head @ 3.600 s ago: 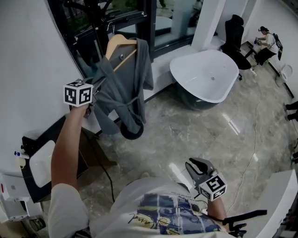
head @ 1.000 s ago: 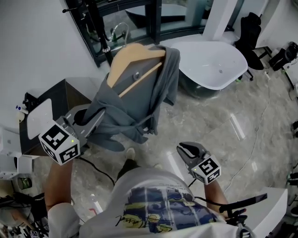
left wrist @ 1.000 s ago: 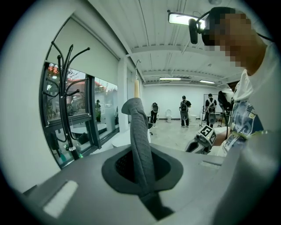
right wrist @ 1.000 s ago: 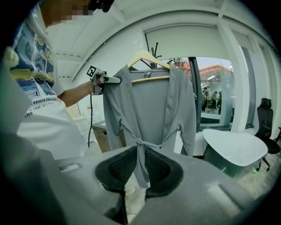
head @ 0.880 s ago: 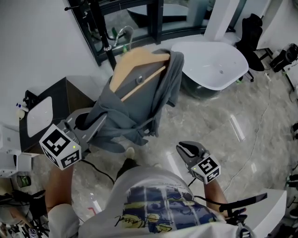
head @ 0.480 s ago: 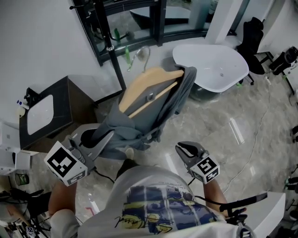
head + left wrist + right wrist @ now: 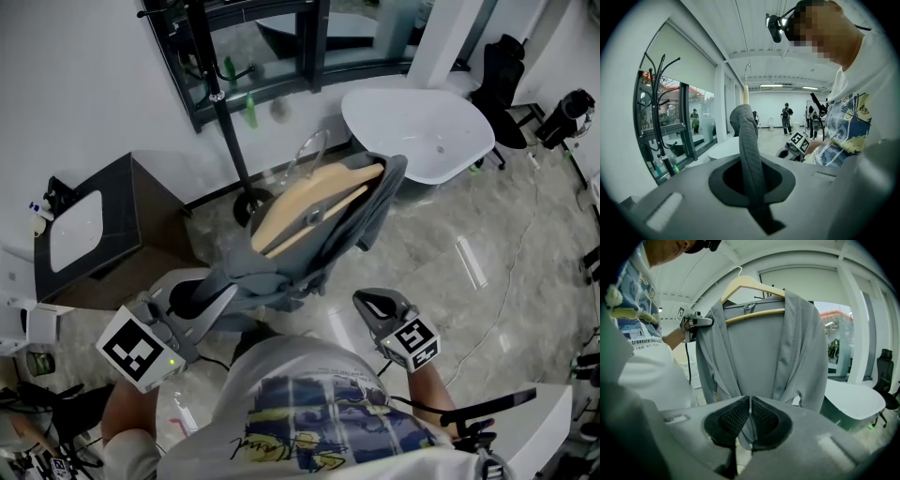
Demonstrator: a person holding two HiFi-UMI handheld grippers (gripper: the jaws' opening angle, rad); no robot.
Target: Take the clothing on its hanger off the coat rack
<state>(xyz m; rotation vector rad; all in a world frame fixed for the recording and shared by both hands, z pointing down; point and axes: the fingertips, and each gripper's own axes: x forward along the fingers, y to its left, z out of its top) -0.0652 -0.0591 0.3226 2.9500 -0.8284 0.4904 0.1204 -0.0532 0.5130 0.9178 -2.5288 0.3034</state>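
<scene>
The grey garment (image 7: 323, 248) on its wooden hanger (image 7: 314, 199) is clear of the coat rack (image 7: 217, 98) and tilted low between the rack's base and the person. It is carried by 1 pinch only: the left gripper (image 7: 753, 190) is clamped on a fold of cloth, not on the wood. With the hanger tipped this far, it could be slid out of the shoulders, or the hem dragged on the floor (image 7: 422, 244). The left forearm is held low at the side, jaws aimed slightly downward. The right gripper (image 7: 373, 302), closed and empty, is held near the waist, pointed at the garment.
</scene>
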